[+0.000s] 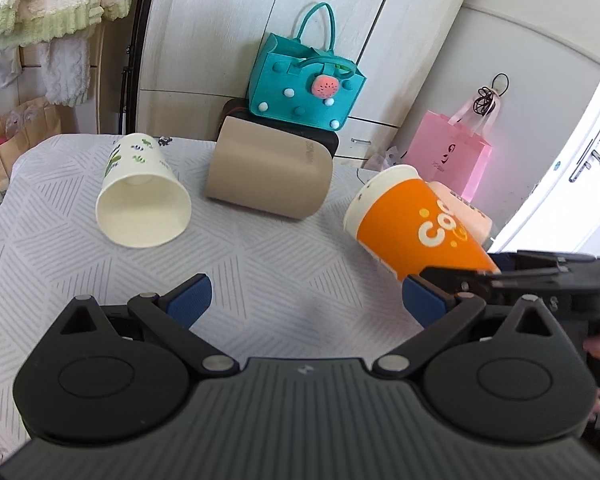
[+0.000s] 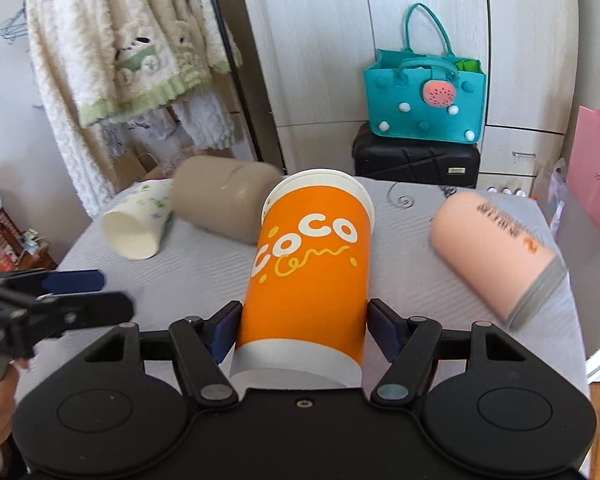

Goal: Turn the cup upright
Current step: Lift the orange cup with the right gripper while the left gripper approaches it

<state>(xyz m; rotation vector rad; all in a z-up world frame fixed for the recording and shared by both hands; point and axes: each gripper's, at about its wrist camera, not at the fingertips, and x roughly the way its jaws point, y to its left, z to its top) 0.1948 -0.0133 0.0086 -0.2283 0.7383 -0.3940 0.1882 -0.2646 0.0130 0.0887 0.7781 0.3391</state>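
Observation:
My right gripper (image 2: 302,326) is shut on an orange paper cup (image 2: 308,268) near its base and holds it tilted above the table, rim pointing away. The same orange cup (image 1: 416,226) shows at the right of the left wrist view, held by the right gripper (image 1: 452,276). My left gripper (image 1: 304,300) is open and empty over the table. A white cup with green print (image 1: 142,192) lies on its side, mouth toward me. A beige cup (image 1: 268,172) and a pink cup (image 2: 496,250) also lie on their sides.
The table has a grey patterned cloth (image 1: 260,280). Behind it a teal felt bag (image 1: 304,80) sits on a black suitcase (image 2: 416,160). A pink paper bag (image 1: 448,152) hangs at the right. Fluffy clothes (image 2: 120,60) hang at the left.

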